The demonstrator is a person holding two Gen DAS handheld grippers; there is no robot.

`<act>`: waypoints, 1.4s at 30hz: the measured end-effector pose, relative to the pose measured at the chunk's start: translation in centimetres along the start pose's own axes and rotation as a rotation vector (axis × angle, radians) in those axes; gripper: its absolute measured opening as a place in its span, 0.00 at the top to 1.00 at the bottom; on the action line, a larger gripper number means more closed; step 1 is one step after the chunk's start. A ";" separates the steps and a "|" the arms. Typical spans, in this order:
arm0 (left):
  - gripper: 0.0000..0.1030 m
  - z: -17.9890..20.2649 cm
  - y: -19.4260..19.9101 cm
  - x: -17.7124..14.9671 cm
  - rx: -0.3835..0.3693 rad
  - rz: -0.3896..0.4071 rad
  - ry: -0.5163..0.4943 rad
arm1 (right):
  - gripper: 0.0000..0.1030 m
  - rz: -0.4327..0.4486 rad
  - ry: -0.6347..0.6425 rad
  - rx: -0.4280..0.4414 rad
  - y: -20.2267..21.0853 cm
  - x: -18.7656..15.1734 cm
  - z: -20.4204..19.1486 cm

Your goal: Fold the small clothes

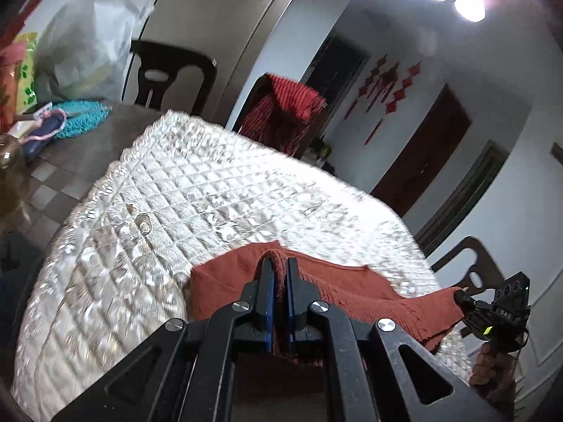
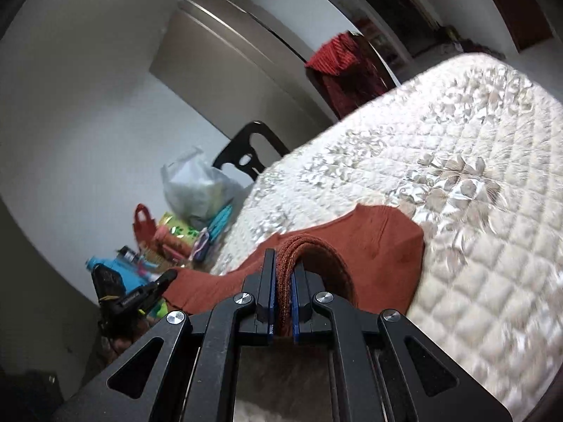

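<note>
A rust-red knitted garment point(image 1: 352, 292) lies at the near edge of a white quilted cover point(image 1: 197, 190). My left gripper point(image 1: 279, 263) is shut on a fold of its edge. My right gripper point(image 2: 284, 256) is shut on another folded edge of the same garment point(image 2: 380, 246), which hangs stretched between the two grippers above the cover point(image 2: 440, 161). The right gripper shows at the far right in the left wrist view point(image 1: 461, 295), the left gripper at the lower left in the right wrist view point(image 2: 172, 276).
A white plastic bag point(image 1: 84, 45), a teal mat point(image 1: 84, 116) and small colourful items point(image 2: 169, 242) sit at the far side of the table. Dark chairs point(image 1: 169, 74) stand around it, one draped with a red cloth point(image 1: 281, 109).
</note>
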State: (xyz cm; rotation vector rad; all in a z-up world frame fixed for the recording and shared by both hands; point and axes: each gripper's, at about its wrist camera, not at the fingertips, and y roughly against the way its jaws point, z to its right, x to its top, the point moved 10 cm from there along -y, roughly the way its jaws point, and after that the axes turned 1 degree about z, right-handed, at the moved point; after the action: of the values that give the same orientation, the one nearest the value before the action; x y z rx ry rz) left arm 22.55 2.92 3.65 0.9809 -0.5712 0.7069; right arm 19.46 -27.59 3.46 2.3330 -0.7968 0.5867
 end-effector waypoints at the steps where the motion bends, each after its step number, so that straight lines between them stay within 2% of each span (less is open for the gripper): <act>1: 0.93 -0.7 -1.3 -0.2 0.010 -0.028 0.020 | 0.94 -0.017 -0.022 -0.010 -1.0 0.2 0.8; 5: 0.93 -3.7 -6.0 -2.1 0.070 -0.143 0.090 | 0.94 -0.102 -0.109 -0.066 -4.6 0.0 4.6; 8: 0.93 -4.5 -7.3 -3.3 0.082 -0.186 0.117 | 0.93 -0.143 -0.162 -0.097 -6.0 -0.3 6.5; 11: 0.92 -4.2 -7.4 -3.3 0.074 -0.186 0.108 | 0.91 -0.152 -0.179 -0.117 -6.6 0.2 6.9; 14: 0.89 -3.9 -7.5 -2.5 0.070 -0.174 0.105 | 0.85 -0.140 -0.173 -0.119 -6.9 0.9 7.0; 16: 0.72 -4.0 -7.5 -1.6 0.082 -0.144 0.107 | 0.75 -0.127 -0.173 -0.106 -7.2 1.5 6.9; 18: 0.70 -4.6 -7.7 -0.7 0.089 -0.121 0.128 | 0.64 -0.108 -0.176 -0.092 -7.6 2.2 6.9; 20: 0.70 -5.1 -7.6 -0.2 0.112 -0.107 0.129 | 0.62 -0.096 -0.184 -0.094 -7.9 2.5 6.9; 25: 0.70 -4.9 -6.0 -0.2 0.128 -0.073 0.088 | 0.62 -0.072 -0.138 -0.116 -6.9 2.7 6.5; 29: 0.70 -3.3 -4.7 -1.2 0.110 -0.076 0.041 | 0.62 -0.049 -0.044 -0.157 -5.2 1.9 5.2; 34: 0.70 -0.1 -3.2 -4.3 0.064 -0.106 -0.056 | 0.62 -0.058 0.074 -0.192 -3.1 -1.5 3.8; 37: 0.70 1.1 -2.7 -6.2 0.060 -0.121 -0.124 | 0.62 -0.067 0.138 -0.246 -1.9 -4.0 3.7; 39: 0.70 1.1 -2.7 -7.1 0.071 -0.131 -0.151 | 0.62 -0.052 0.129 -0.253 -0.8 -4.7 4.2; 42: 0.70 0.4 -3.1 -7.8 0.081 -0.156 -0.136 | 0.62 -0.029 0.111 -0.257 0.8 -4.7 5.5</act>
State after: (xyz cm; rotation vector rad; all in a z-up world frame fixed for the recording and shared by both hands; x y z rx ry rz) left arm 19.83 -0.71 -3.37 1.1419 -0.5806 0.5302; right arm 16.67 -29.87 -2.87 2.0563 -0.7391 0.5600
